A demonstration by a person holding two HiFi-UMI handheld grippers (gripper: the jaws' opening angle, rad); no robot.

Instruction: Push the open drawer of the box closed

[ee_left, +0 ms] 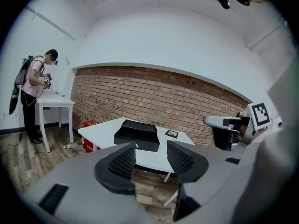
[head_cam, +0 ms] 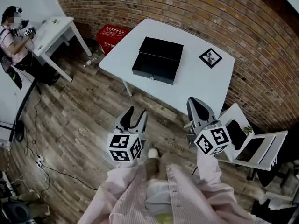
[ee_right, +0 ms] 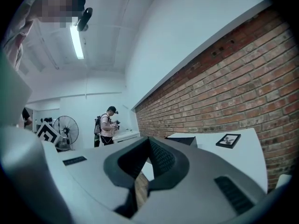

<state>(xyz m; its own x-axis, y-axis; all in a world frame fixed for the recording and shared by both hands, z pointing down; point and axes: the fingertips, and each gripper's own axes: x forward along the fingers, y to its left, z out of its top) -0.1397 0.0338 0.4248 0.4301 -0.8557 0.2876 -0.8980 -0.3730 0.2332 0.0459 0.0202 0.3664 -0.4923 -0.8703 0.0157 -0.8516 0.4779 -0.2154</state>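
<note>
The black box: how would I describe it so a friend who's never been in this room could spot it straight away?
Find the brick wall, then the big white table standing by it. The black box sits near that table's middle, low and flat, its drawer pulled out at the front. Its only neighbour there is a much smaller black-framed square card.

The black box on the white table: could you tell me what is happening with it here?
A person stands back from the white table with a gripper in each hand. The black box sits on it, drawer pulled open. The claw of the left gripper is open and empty; that of the right gripper is shut on nothing. Neither touches the box.
</note>
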